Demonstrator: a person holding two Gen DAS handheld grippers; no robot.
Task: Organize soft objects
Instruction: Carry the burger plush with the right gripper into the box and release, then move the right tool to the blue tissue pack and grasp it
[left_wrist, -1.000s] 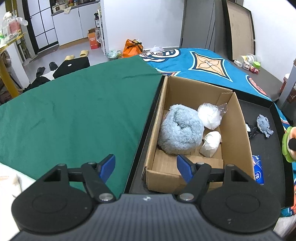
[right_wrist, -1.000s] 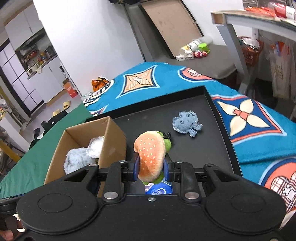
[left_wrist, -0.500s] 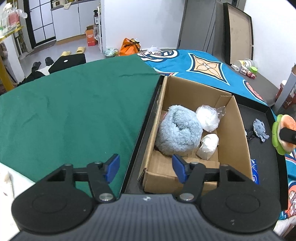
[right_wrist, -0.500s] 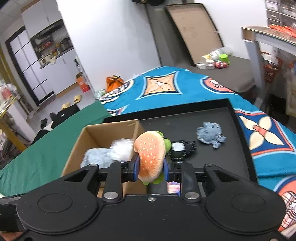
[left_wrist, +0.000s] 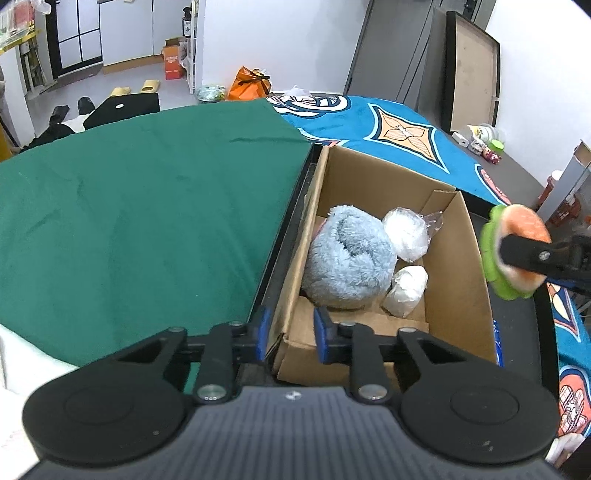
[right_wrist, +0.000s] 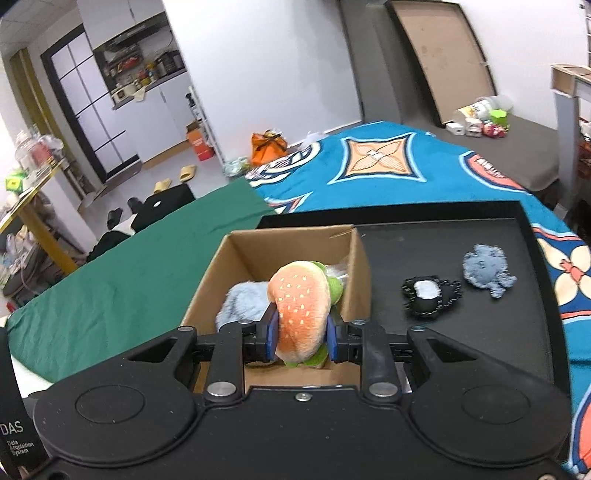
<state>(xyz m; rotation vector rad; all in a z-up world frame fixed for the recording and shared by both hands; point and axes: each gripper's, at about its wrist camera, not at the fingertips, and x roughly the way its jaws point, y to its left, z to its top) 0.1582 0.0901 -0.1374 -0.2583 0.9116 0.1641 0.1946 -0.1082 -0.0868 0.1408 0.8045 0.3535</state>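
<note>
A plush burger (right_wrist: 300, 308) is clamped by the right gripper (right_wrist: 300, 336) above the cardboard box (left_wrist: 476, 295), where a blue fluffy roll (left_wrist: 349, 258) and two white bundles (left_wrist: 406, 234) lie, while the box's near-left corner is straddled, ungripped, by the left gripper (left_wrist: 290, 334).

The burger toy (right_wrist: 301, 306) is looking like soft plush, the box (left_wrist: 448, 236) like matt brown cardboard, the tray (right_wrist: 491, 332) like smooth black plastic.
</note>
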